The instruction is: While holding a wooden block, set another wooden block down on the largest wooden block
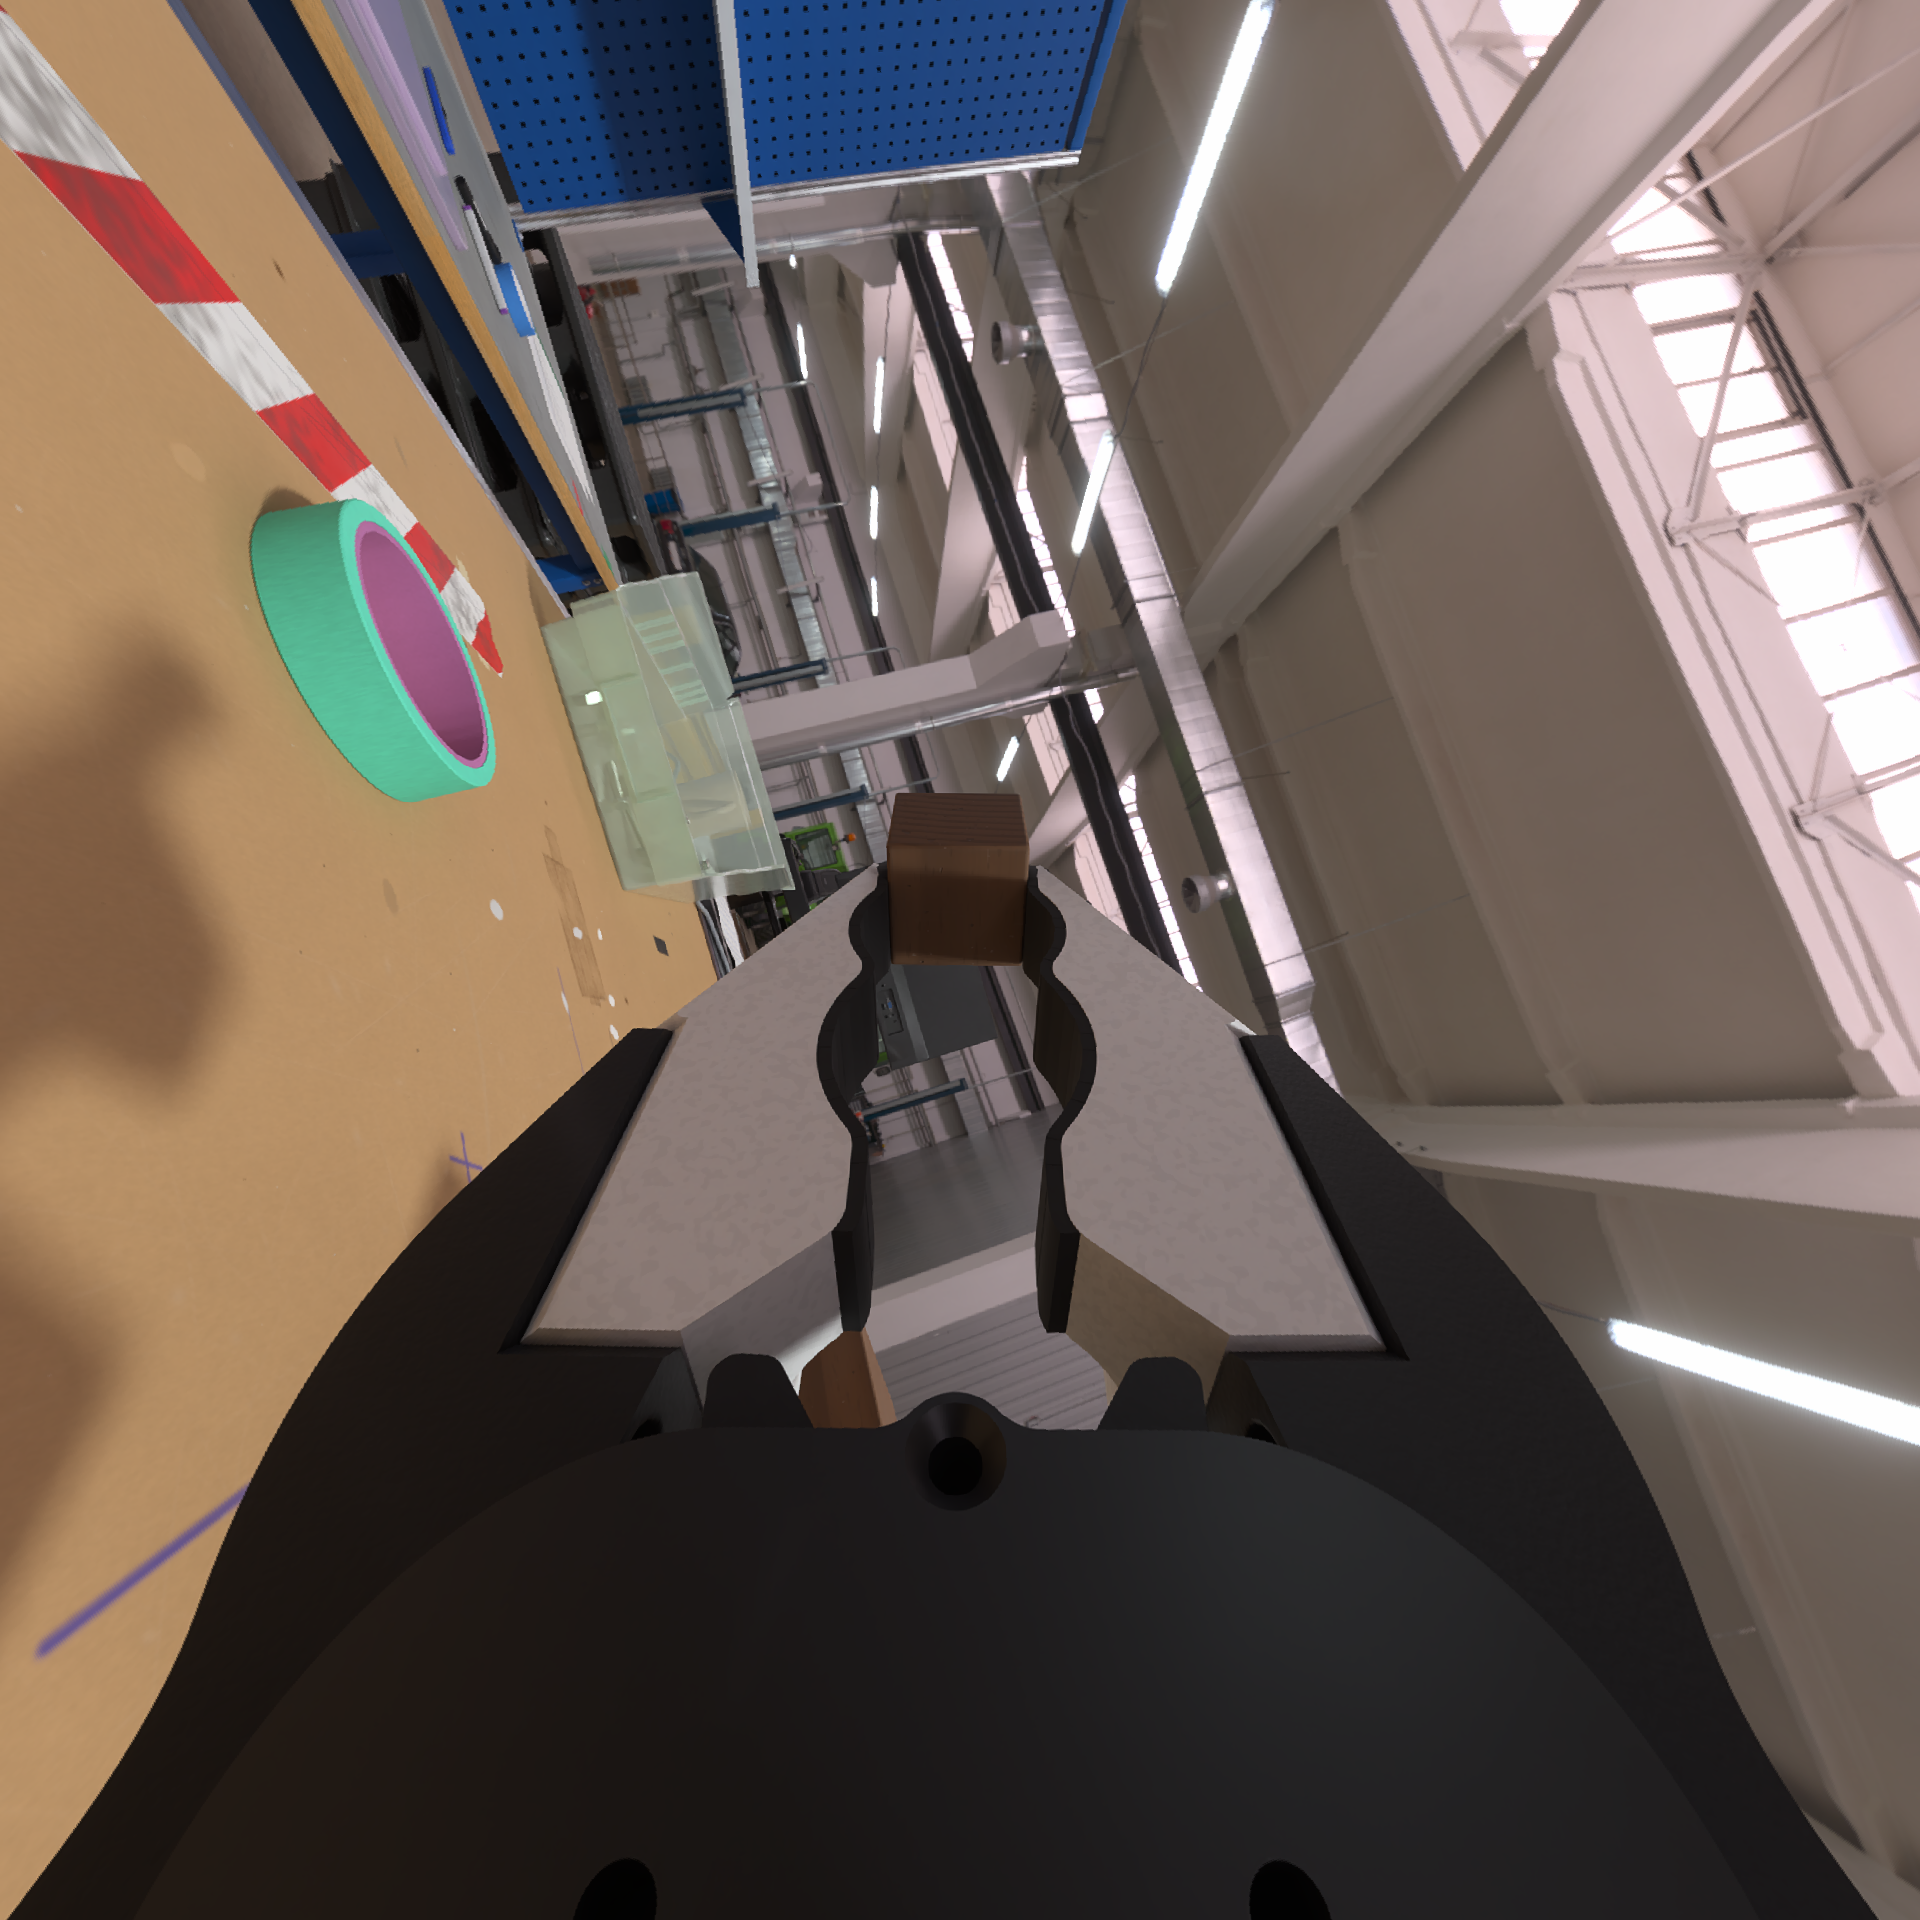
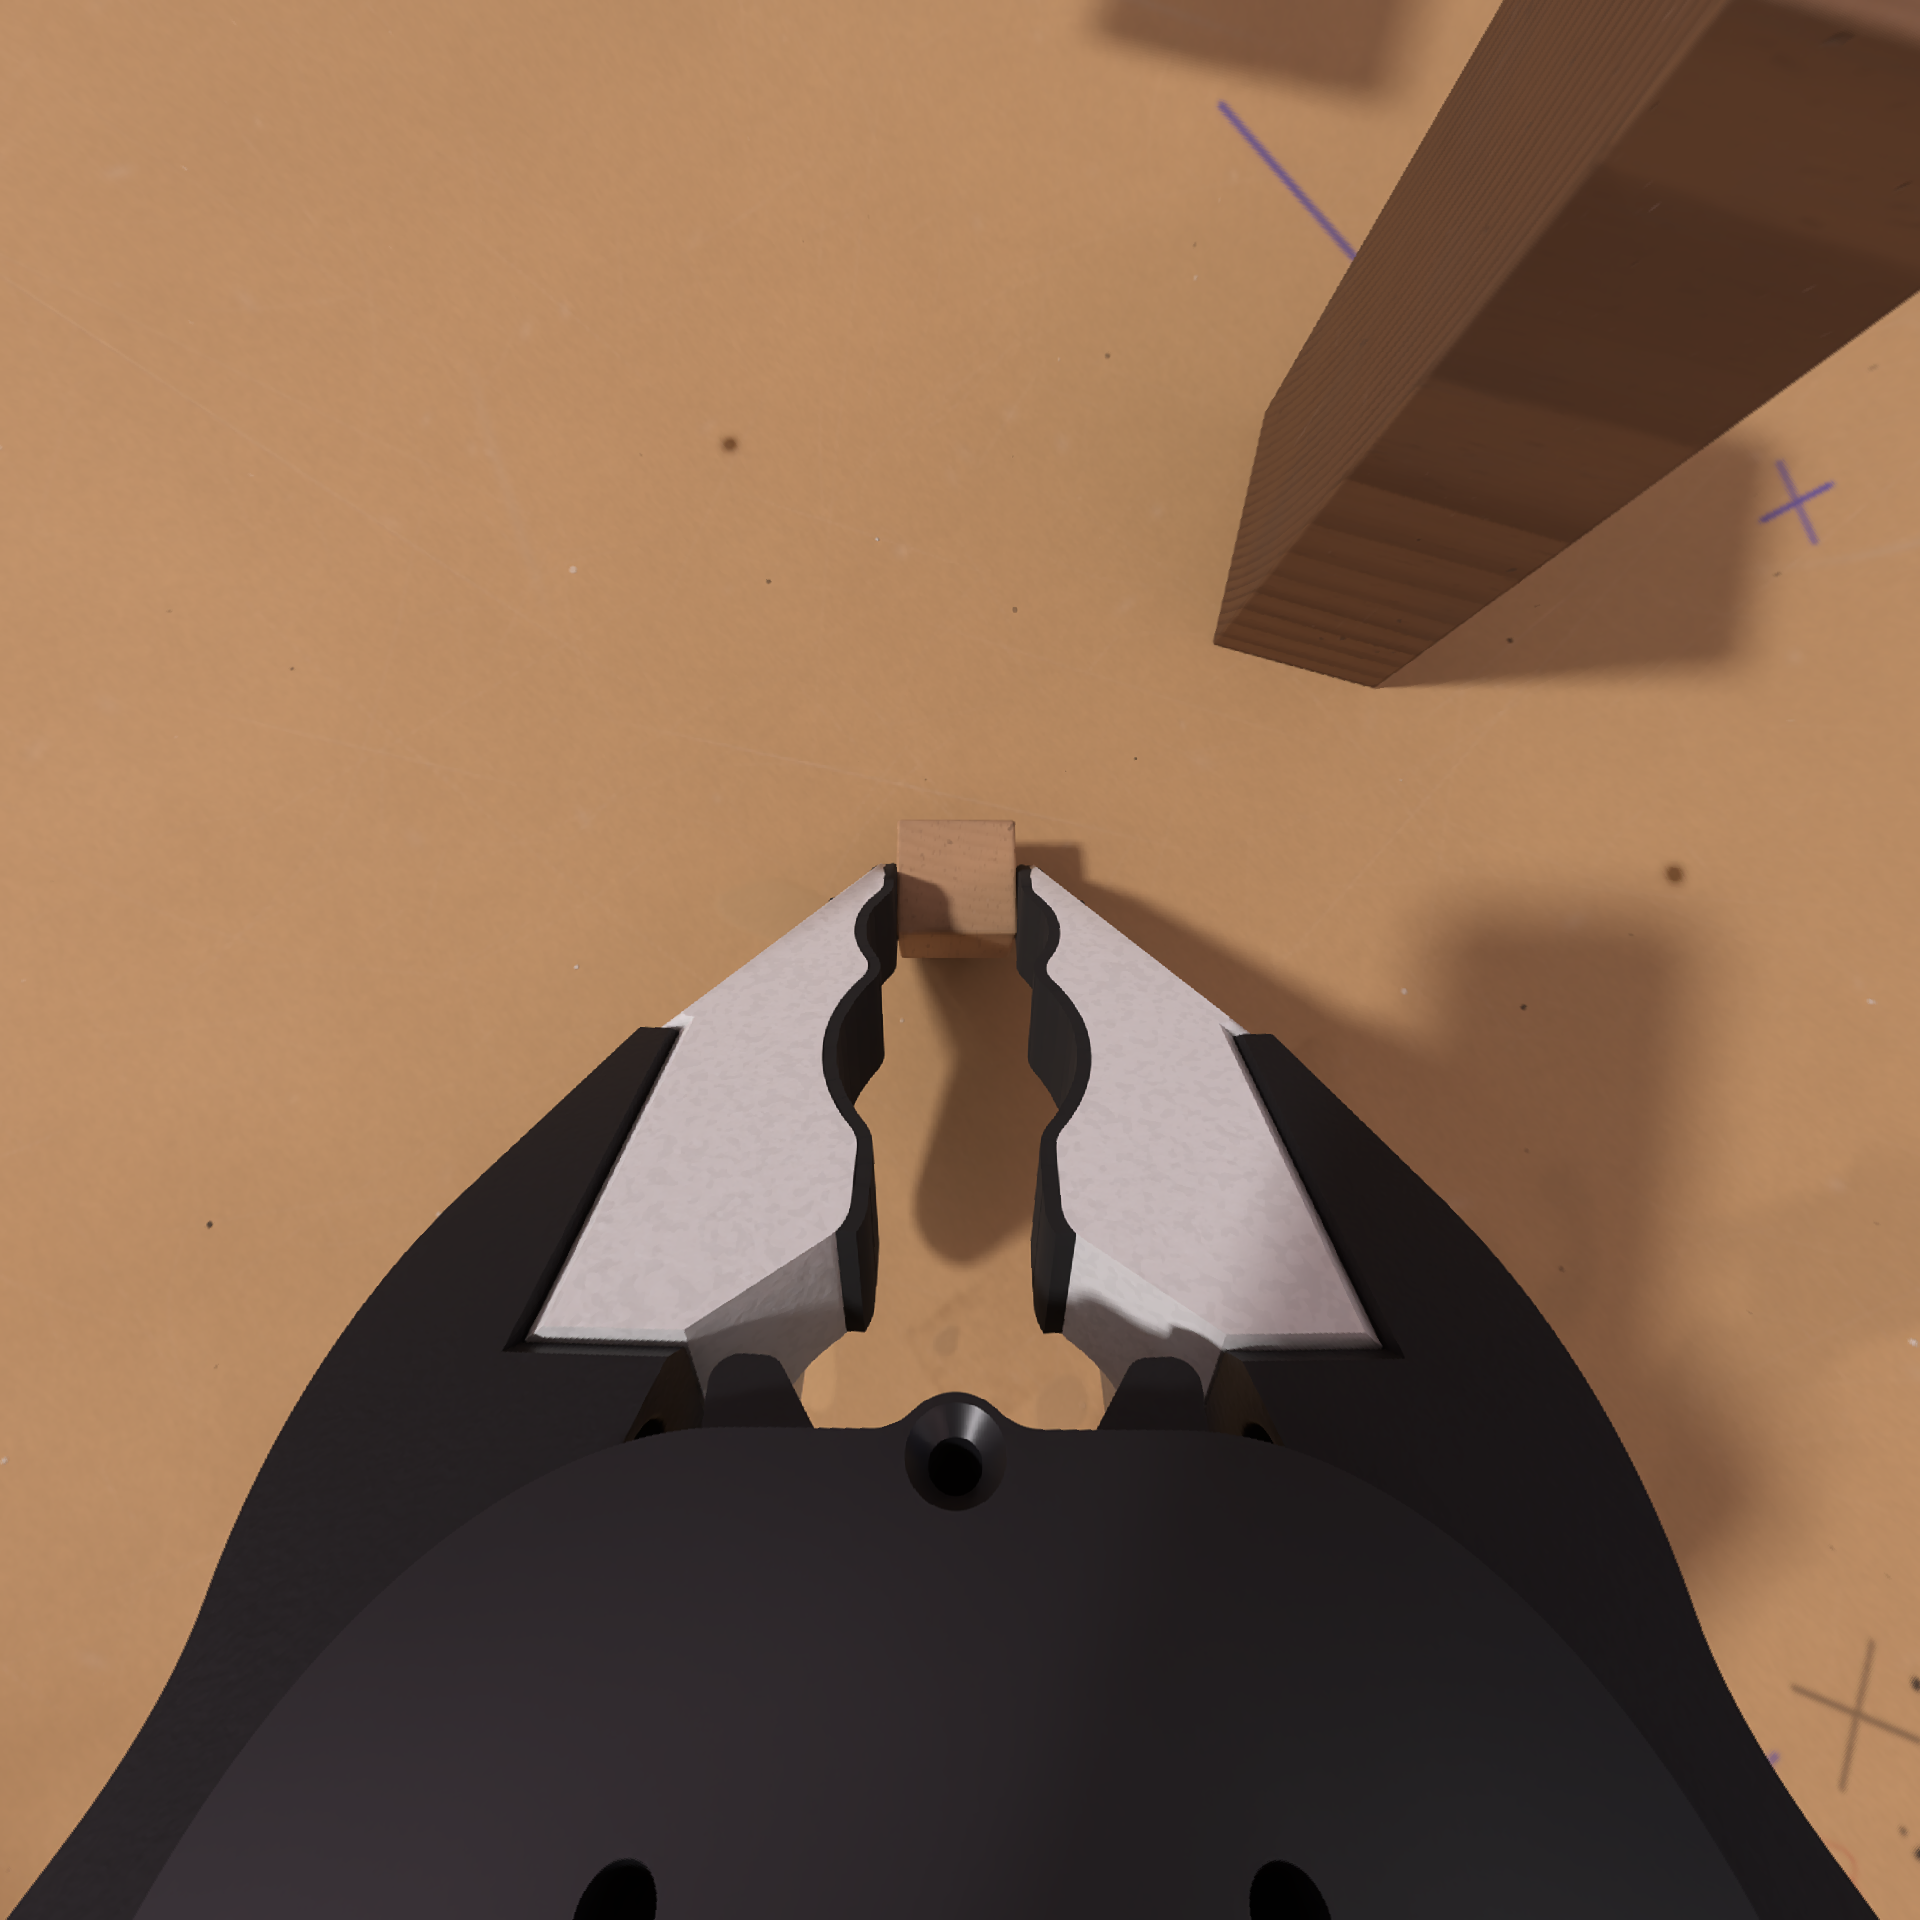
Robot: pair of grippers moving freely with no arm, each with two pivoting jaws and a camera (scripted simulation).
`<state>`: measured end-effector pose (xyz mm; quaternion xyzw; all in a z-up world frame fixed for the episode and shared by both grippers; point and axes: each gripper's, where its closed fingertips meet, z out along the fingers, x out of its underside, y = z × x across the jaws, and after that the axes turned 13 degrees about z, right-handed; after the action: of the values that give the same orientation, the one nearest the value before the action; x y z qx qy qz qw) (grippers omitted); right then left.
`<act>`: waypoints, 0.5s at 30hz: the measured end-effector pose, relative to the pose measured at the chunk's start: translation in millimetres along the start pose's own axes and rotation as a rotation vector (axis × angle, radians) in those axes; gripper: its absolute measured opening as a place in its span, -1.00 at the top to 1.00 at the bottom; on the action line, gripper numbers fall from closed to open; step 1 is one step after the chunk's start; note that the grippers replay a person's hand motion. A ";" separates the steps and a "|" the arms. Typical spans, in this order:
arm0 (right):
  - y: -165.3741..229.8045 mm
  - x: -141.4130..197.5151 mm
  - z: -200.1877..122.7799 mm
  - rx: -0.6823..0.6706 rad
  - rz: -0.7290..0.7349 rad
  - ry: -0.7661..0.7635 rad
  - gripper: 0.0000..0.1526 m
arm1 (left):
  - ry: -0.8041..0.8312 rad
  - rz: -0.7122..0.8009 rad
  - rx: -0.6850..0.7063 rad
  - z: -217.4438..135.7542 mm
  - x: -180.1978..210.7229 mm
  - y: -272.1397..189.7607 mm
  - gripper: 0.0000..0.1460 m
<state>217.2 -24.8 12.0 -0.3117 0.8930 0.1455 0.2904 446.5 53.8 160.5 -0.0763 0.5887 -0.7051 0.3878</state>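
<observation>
My left gripper (image 1: 956, 914) is shut on a dark brown wooden cube (image 1: 956, 878), held at its fingertips and tilted away from the tabletop toward the hall beyond. My right gripper (image 2: 956, 909) is shut on a small light wooden cube (image 2: 956, 883) and points down at the tan tabletop (image 2: 416, 520), held above it. The largest wooden block (image 2: 1538, 343), a long beam, lies on the table up and to the right of the right gripper, apart from it.
In the left wrist view a green tape roll (image 1: 369, 649) with a purple inside lies on the table. A clear plastic box (image 1: 665, 743) sits near the table edge, a red-and-white striped strip (image 1: 197, 270) runs along the surface, and a blue pegboard (image 1: 769, 94) stands behind.
</observation>
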 end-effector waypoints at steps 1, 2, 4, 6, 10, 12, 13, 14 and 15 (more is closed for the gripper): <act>0.2 -0.7 -3.5 0.004 -0.004 -0.011 0.72 | 0.001 0.002 0.000 0.1 0.1 0.0 0.67; -0.7 -1.7 -8.9 0.016 -0.011 -0.026 0.72 | 0.003 0.006 0.001 0.3 0.3 -0.1 0.67; -4.1 -7.1 -26.4 0.064 -0.032 -0.065 0.72 | 0.010 0.019 0.000 0.8 0.8 0.0 0.67; -7.0 -18.4 -50.3 0.103 -0.058 -0.114 0.72 | 0.013 0.036 -0.004 1.0 1.1 0.6 0.67; -22.4 -59.0 -94.3 0.190 -0.056 -0.230 0.72 | 0.007 0.065 -0.036 0.2 2.2 5.3 0.67; -32.3 -79.7 -98.6 0.204 -0.009 -0.284 0.72 | -0.006 0.077 -0.057 -1.0 3.0 8.0 0.67; -35.9 -88.5 -95.2 0.198 0.018 -0.297 0.72 | -0.004 0.079 -0.063 -1.2 4.1 8.9 0.67; -38.8 -96.0 -89.4 0.197 0.038 -0.299 0.72 | -0.004 0.077 -0.068 -1.5 5.2 10.0 0.67; -41.5 -102.6 -82.6 0.205 0.046 -0.298 0.72 | -0.008 0.071 -0.073 -1.8 6.1 11.2 0.67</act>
<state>273.8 -44.4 136.5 -0.2347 0.8571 0.1047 0.4465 446.4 51.2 147.9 -0.0721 0.6148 -0.6686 0.4120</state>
